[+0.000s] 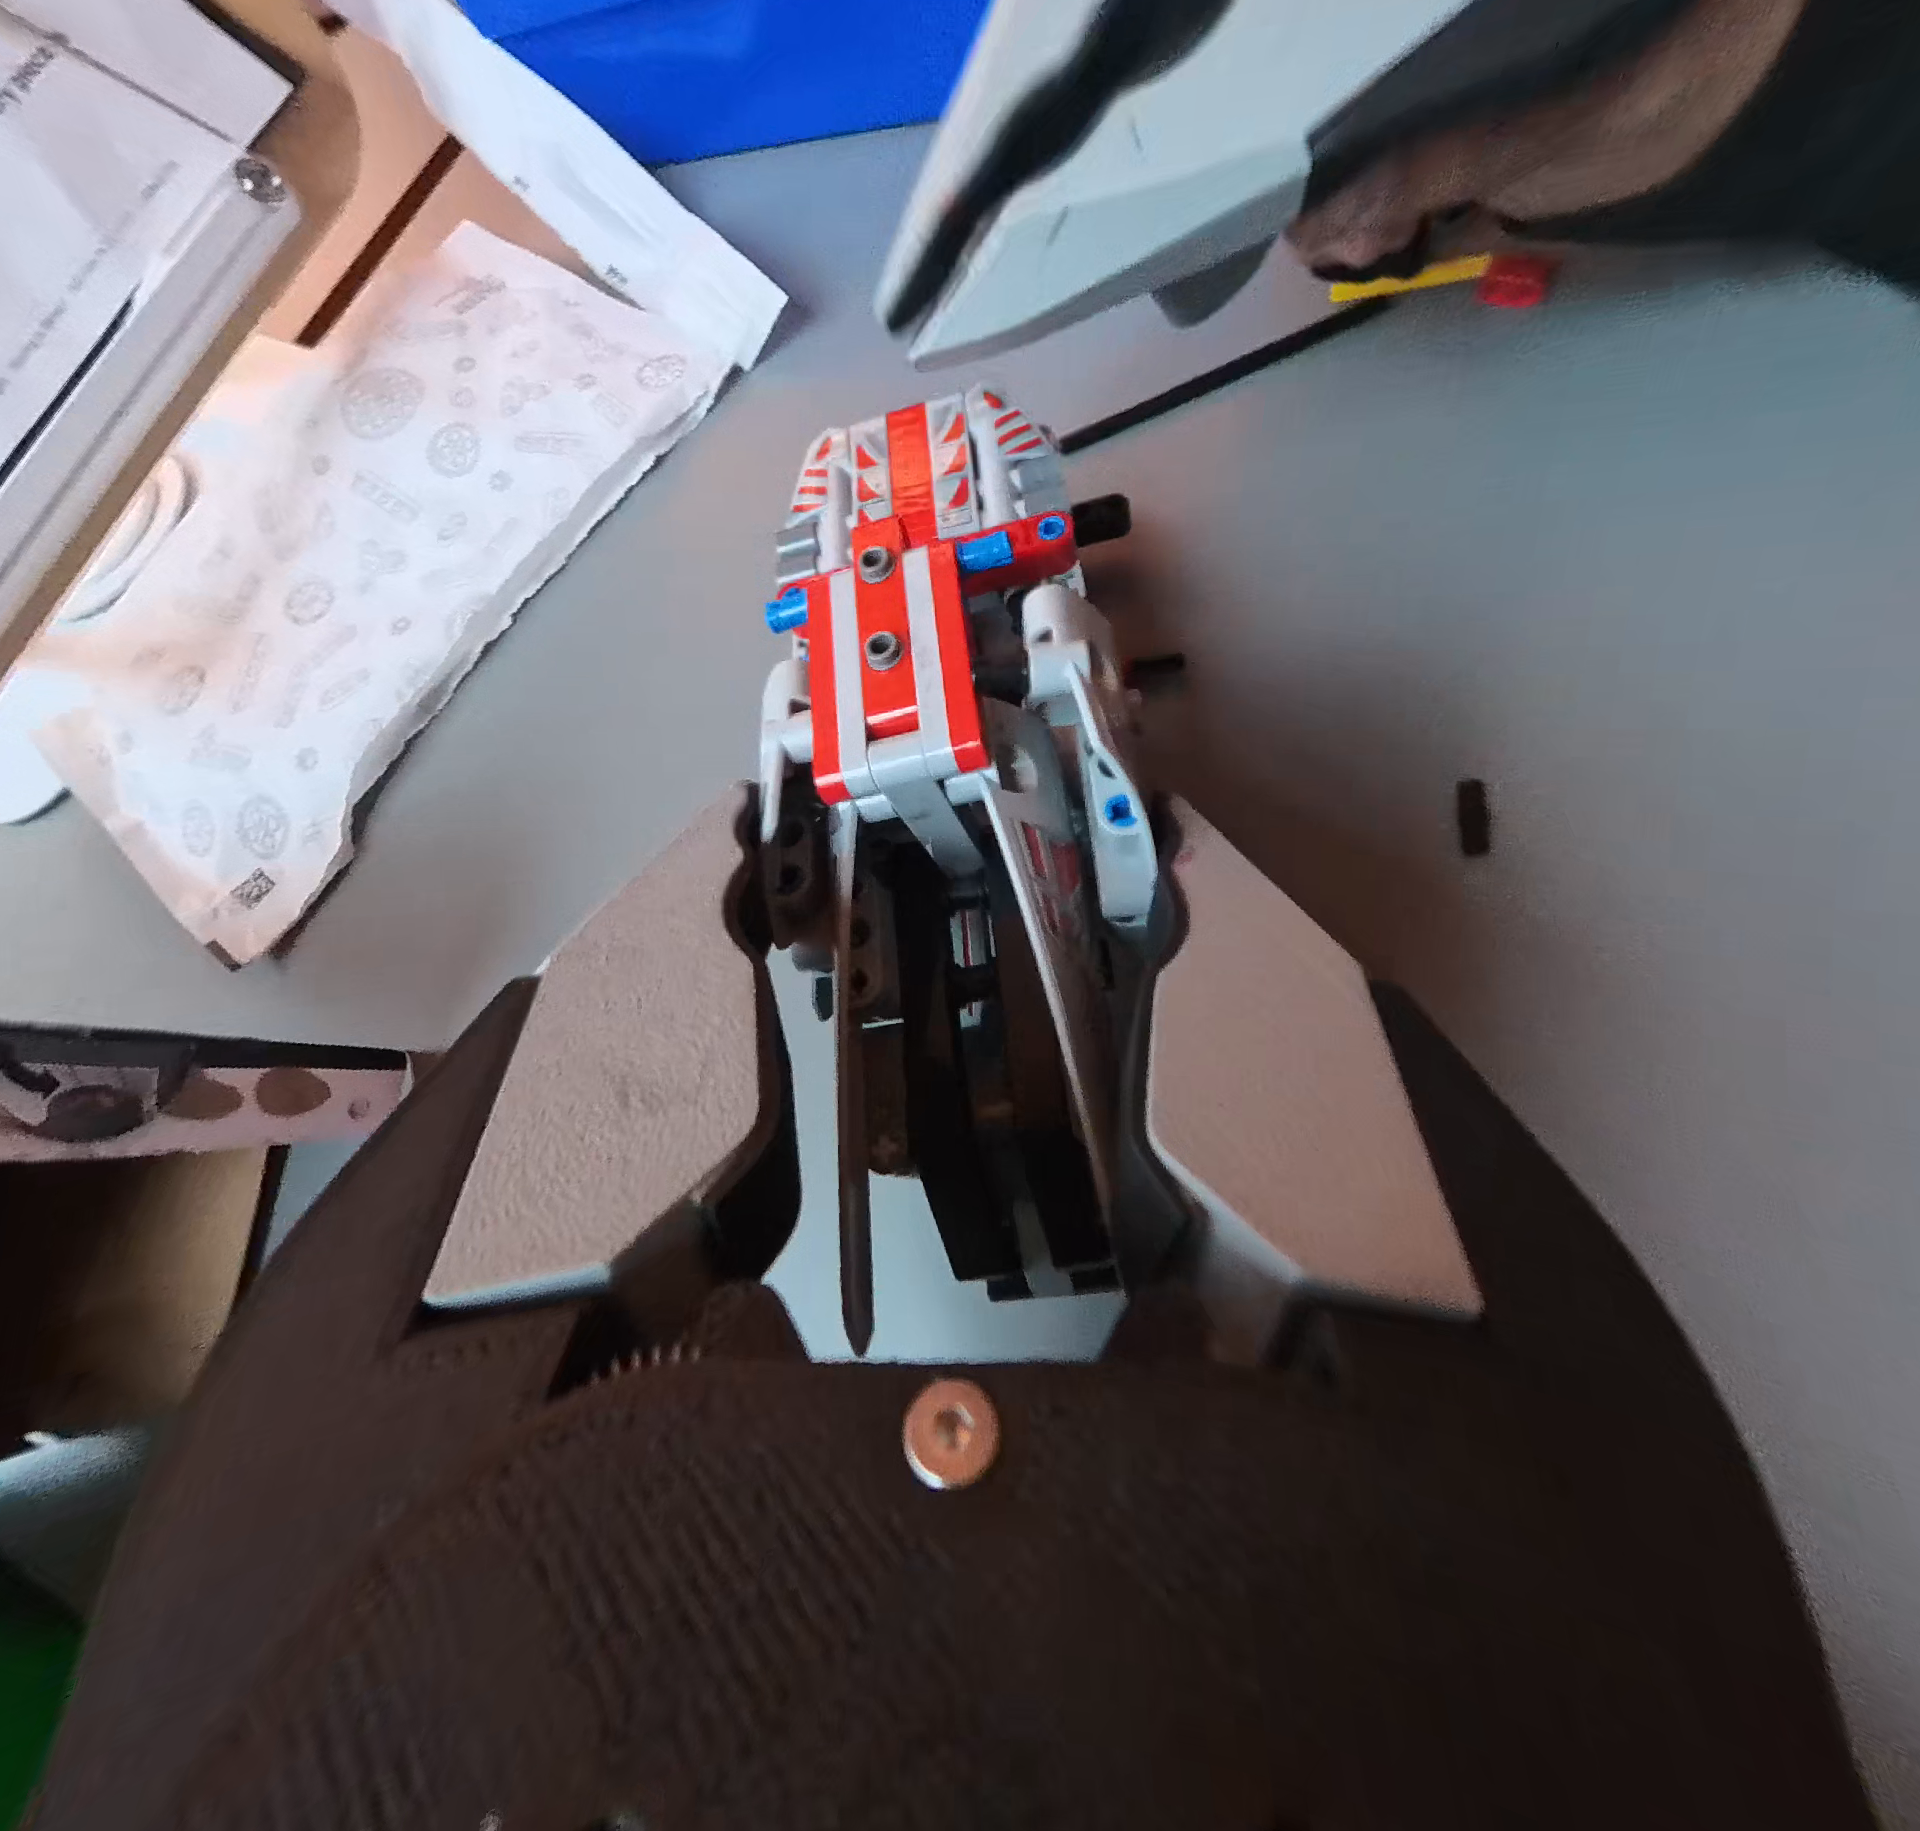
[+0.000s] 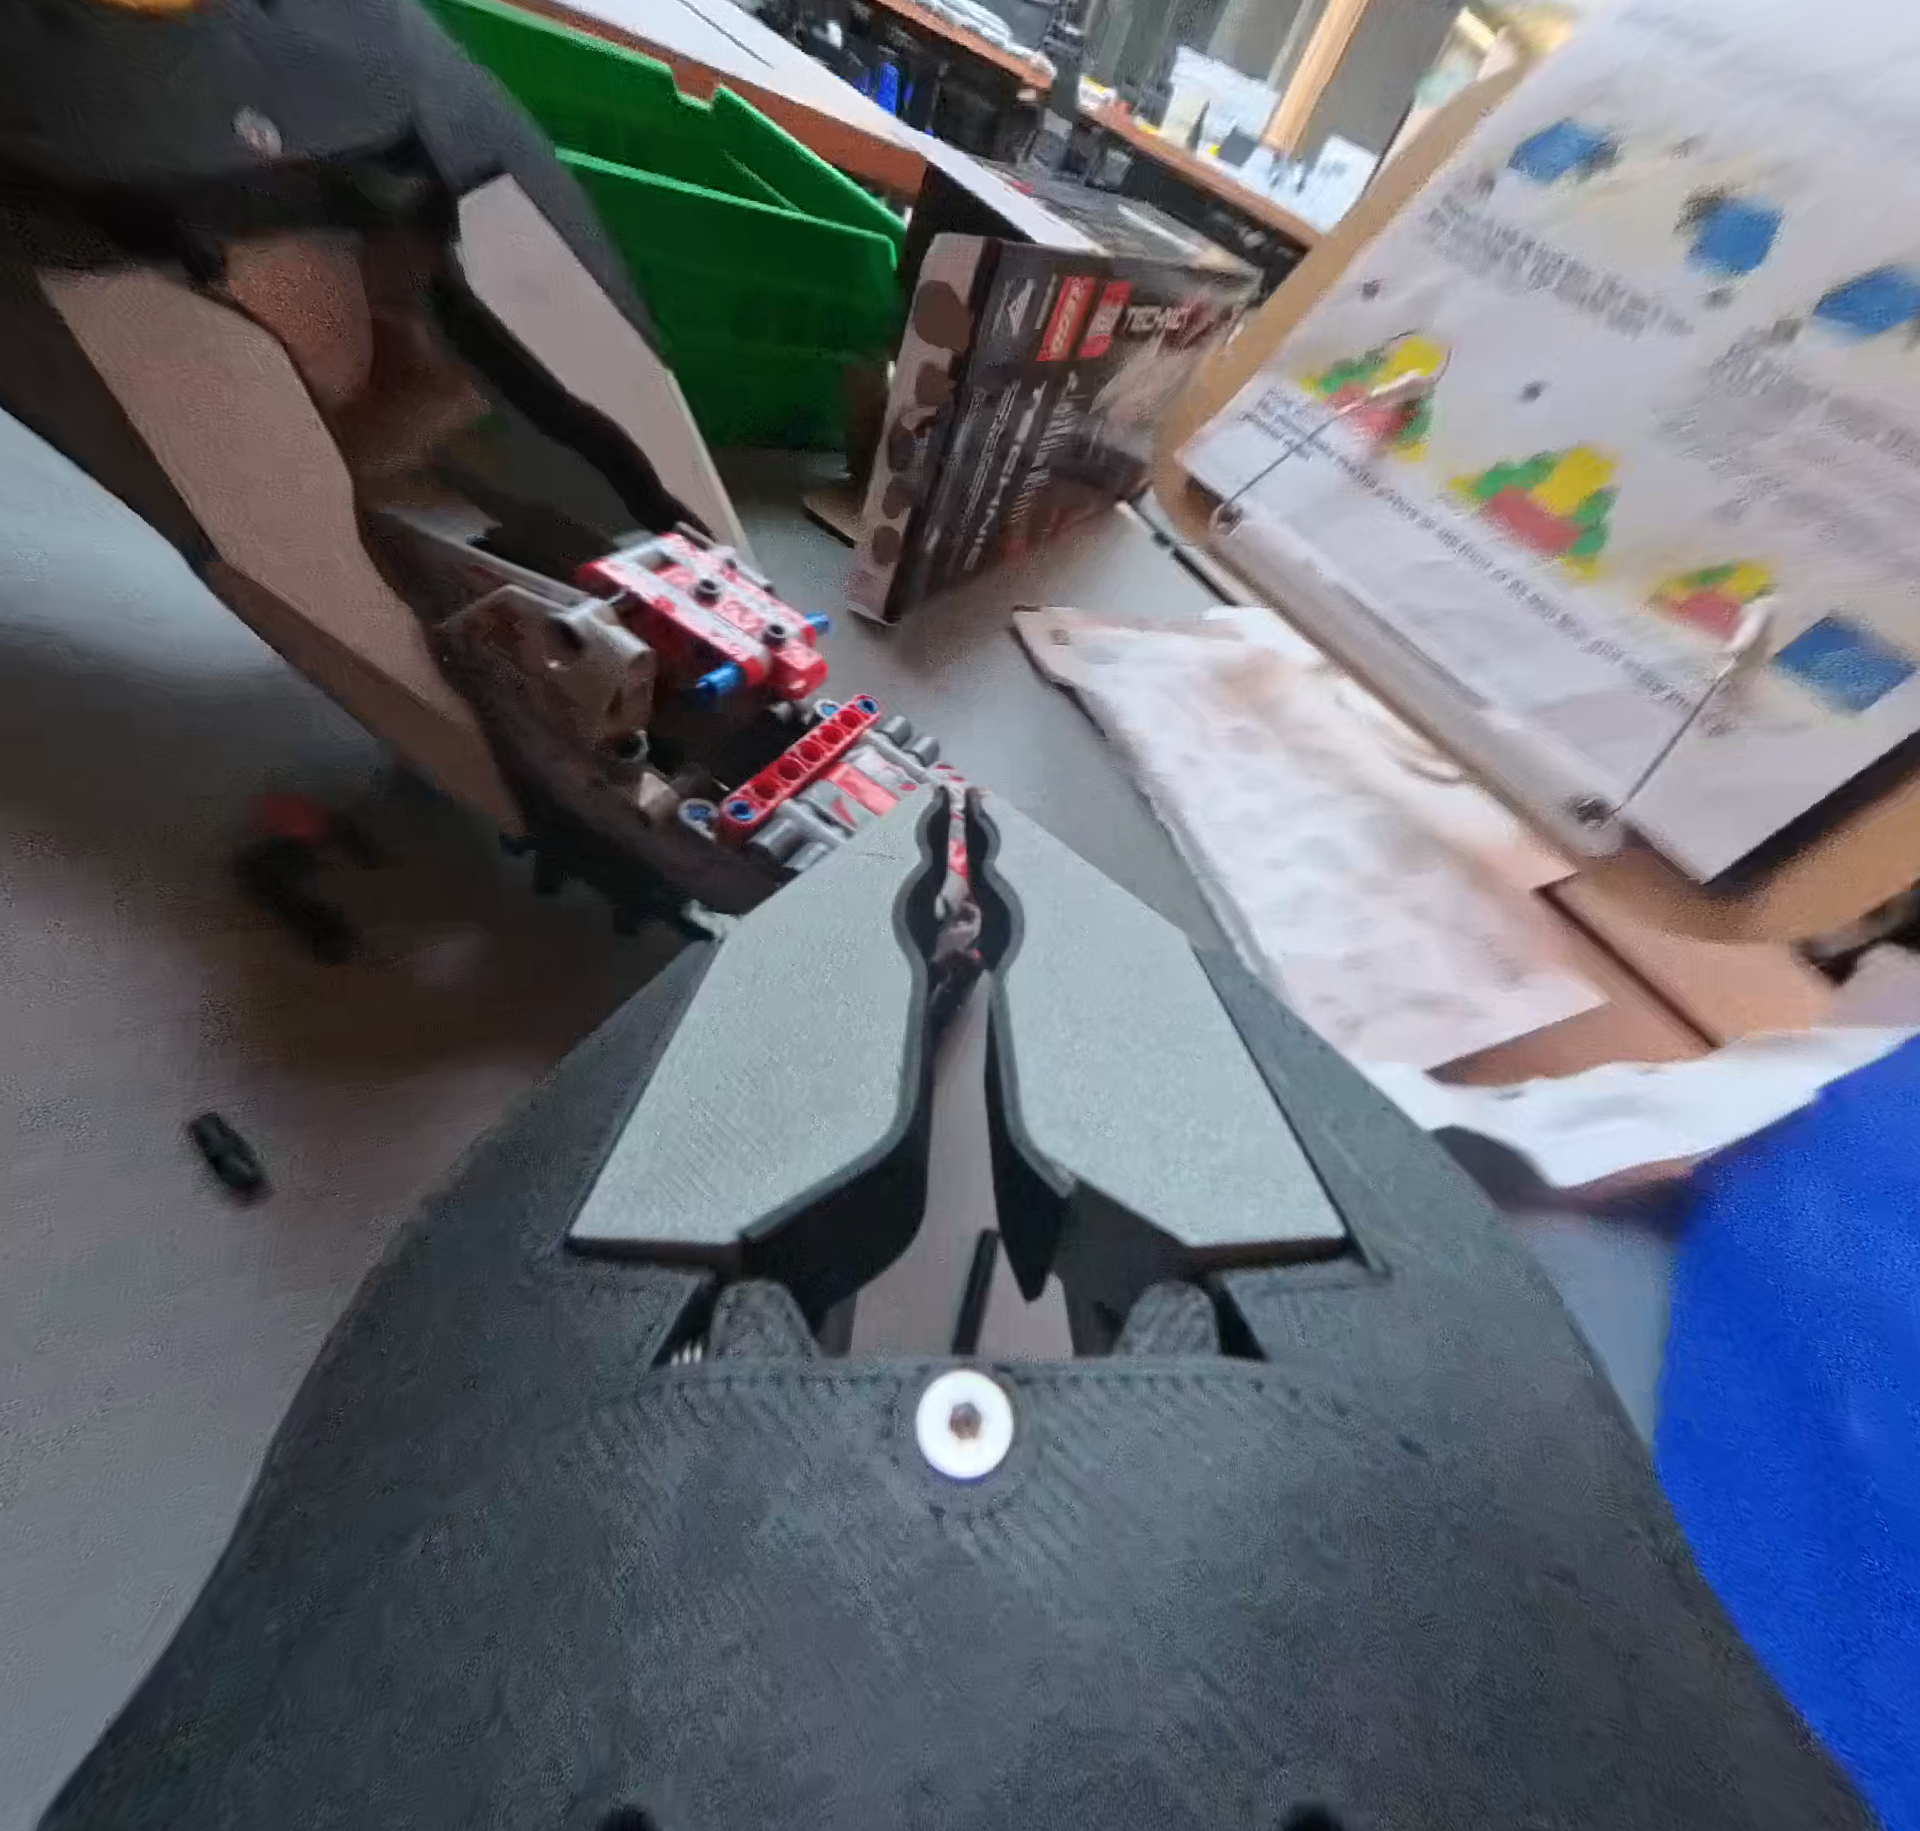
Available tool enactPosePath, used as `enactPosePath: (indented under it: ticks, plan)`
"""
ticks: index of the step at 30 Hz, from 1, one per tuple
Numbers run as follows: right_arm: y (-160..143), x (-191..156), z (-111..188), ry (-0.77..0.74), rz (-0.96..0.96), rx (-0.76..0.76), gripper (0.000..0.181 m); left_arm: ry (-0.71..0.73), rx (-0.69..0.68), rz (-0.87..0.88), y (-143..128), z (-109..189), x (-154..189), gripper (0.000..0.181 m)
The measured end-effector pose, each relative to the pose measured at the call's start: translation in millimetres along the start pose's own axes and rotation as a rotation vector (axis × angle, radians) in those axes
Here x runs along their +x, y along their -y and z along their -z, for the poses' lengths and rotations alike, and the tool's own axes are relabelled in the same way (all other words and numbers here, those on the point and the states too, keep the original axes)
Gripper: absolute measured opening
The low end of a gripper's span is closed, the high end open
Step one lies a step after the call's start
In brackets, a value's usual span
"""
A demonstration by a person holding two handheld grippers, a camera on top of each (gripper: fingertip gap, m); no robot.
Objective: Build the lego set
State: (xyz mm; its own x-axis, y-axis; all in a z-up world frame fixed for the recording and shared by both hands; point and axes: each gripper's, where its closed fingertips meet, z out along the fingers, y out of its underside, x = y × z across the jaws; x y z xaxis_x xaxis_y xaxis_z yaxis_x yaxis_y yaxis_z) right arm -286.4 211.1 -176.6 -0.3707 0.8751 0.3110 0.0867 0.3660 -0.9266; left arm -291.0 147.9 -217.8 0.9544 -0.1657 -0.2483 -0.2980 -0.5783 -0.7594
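Observation:
My left gripper (image 1: 961,836) is shut on the lego model (image 1: 904,638), a red, white and grey build with blue pins. Both fingers press on its sides and its front points away from me over the grey table (image 1: 1558,638). My right gripper (image 1: 914,327) hovers just above and beyond the model's front, with its fingers together. In the right wrist view the right gripper (image 2: 958,805) is shut, its tips over the model's front end (image 2: 800,768). Red and white of the model shows through the slit between the fingers. The left gripper's fingers (image 2: 312,493) hold the model at the left.
A printed paper bag (image 1: 364,576) and an instruction stand (image 1: 104,171) lie to the left, with a blue bin (image 1: 727,15) behind. Small black pins (image 1: 1473,817), a black axle (image 1: 1216,379) and yellow and red pieces (image 1: 1455,277) lie at the right. A green bin (image 2: 727,254) and the set's box (image 2: 1018,410) stand farther off. My right fingertips sit around 8 centimetres from my left ones.

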Motion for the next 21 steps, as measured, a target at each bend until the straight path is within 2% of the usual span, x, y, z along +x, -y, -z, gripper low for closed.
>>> enactPosePath:
  ticks: [2,5,6,9,10,11,13,15,19,20,21]
  plan:
    - [13,-1,7,0.026,-0.055,0.067,0.018,-0.03,0.004,-0.018,-3,4,2,0.071]
    - [31,-18,19,0.124,-0.054,0.186,0.025,-0.059,0.013,-0.039,-4,7,6,0.071]
    - [29,-24,18,0.153,-0.038,0.171,0.019,-0.065,0.017,-0.037,-3,7,7,0.071]
    - [16,-34,8,0.159,0.027,0.057,0.022,-0.055,0.018,-0.038,-1,5,8,0.071]
    - [19,-39,7,0.173,0.027,0.051,0.013,-0.051,0.02,-0.034,0,4,8,0.071]
    - [23,-43,6,0.189,-0.004,0.052,0.001,-0.047,0.022,-0.034,1,3,9,0.071]
    - [25,-50,2,0.246,-0.136,0.021,0.0,-0.045,0.021,-0.035,2,2,9,0.071]
    - [24,-56,-2,0.316,-0.283,-0.017,0.013,-0.044,0.023,-0.026,2,1,9,0.071]
    - [18,-45,-4,0.318,-0.433,-0.067,0.006,-0.039,0.029,-0.019,3,1,9,0.071]
    - [16,-41,-4,0.302,-0.462,-0.091,0.012,-0.037,0.034,-0.016,3,0,9,0.071]
    - [11,-38,-4,0.287,-0.485,-0.125,0.028,-0.035,0.039,-0.012,4,-1,8,0.071]
